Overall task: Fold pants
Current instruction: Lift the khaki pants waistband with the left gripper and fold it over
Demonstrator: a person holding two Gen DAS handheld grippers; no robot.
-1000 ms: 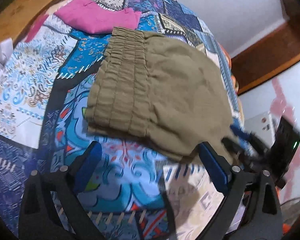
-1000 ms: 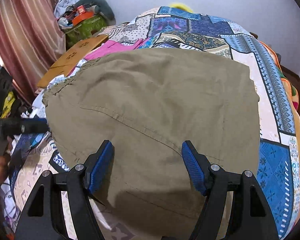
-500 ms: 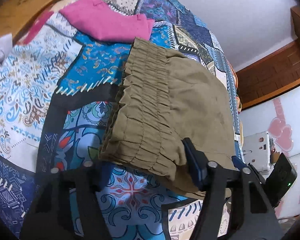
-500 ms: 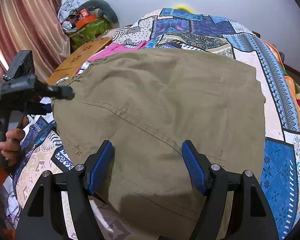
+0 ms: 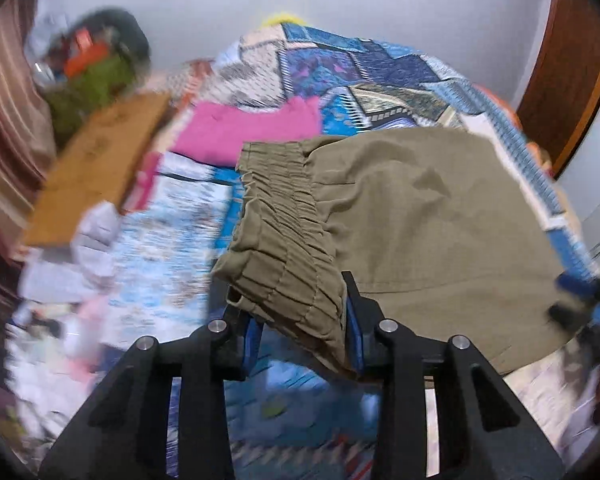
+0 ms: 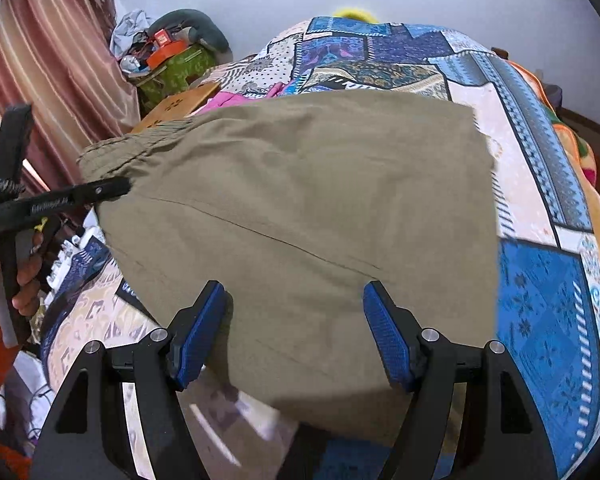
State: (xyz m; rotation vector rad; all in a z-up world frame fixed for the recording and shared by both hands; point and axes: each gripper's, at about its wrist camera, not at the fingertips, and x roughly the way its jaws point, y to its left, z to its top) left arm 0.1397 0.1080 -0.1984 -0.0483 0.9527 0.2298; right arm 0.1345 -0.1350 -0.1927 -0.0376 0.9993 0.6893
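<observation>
Olive-green pants (image 5: 412,220) lie folded on a patchwork bedspread (image 5: 364,68). Their gathered elastic waistband (image 5: 284,232) is at the left. My left gripper (image 5: 302,340) is shut on the near corner of the waistband, with the cloth bunched between its blue pads. In the right wrist view the pants (image 6: 320,208) fill the middle. My right gripper (image 6: 296,332) is open over their near edge, with the cloth lying between the spread pads. The left gripper (image 6: 112,190) shows there at the pants' left edge.
A folded pink garment (image 5: 248,128) lies behind the waistband. A wooden board (image 5: 100,168) and a cluttered green bag (image 6: 176,72) are at the left by a striped curtain (image 6: 44,64). A white wall stands behind the bed.
My left gripper has closed on the waistband corner and swung round to face along the bed. The right gripper has stayed open in place.
</observation>
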